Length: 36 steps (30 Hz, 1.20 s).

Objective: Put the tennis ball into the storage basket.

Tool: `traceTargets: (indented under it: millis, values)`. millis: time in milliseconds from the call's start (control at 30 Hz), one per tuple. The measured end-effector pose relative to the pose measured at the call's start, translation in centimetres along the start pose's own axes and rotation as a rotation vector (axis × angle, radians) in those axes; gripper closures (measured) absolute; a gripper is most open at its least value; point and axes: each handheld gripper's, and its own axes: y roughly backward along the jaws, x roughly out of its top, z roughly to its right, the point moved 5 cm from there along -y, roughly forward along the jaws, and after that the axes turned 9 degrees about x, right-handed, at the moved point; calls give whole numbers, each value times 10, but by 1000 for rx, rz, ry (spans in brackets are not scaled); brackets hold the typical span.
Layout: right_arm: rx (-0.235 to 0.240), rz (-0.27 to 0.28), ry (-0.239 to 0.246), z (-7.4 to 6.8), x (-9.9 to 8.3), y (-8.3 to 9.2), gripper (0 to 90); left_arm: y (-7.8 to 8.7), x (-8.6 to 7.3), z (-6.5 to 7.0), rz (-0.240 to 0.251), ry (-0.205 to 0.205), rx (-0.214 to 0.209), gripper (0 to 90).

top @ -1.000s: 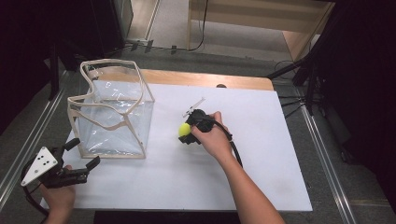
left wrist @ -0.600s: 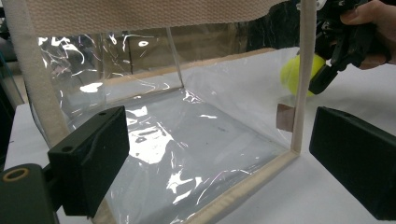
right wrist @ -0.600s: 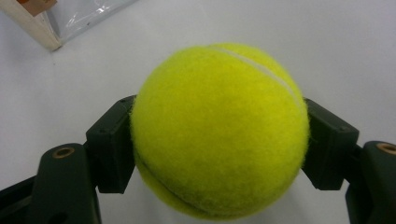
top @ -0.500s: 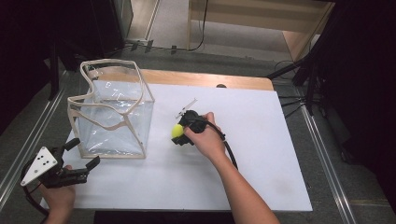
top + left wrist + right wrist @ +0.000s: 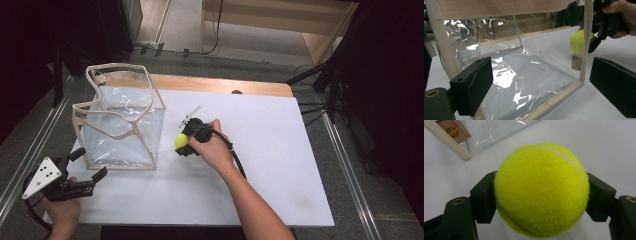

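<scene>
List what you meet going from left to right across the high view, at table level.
left gripper → clear bag → tennis ball → right gripper, shut on the ball → bare white table top.

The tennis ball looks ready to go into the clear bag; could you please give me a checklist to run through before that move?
1. Right gripper shut on the tennis ball, a jaw on each side: ok.
2. Ball lifted off the white table: cannot tell.
3. Clear bag upright with its mouth open: ok.
4. Inside of the bag free of other things: ok.
5. Left gripper open, beside the bag, not holding it: ok.
6. Strap drooping across the bag's mouth: not ok.
</scene>
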Motion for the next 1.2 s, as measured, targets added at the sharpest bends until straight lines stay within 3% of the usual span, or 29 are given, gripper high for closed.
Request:
traceTargets:
  millis: [600,1200]
  values:
    - [30,4,38,-15,19,-16,232,0,0,0,-1,-4,-2,53]
    - [58,29,72,-22,32,-10,233,0,0,0,-1,-3,-2,53]
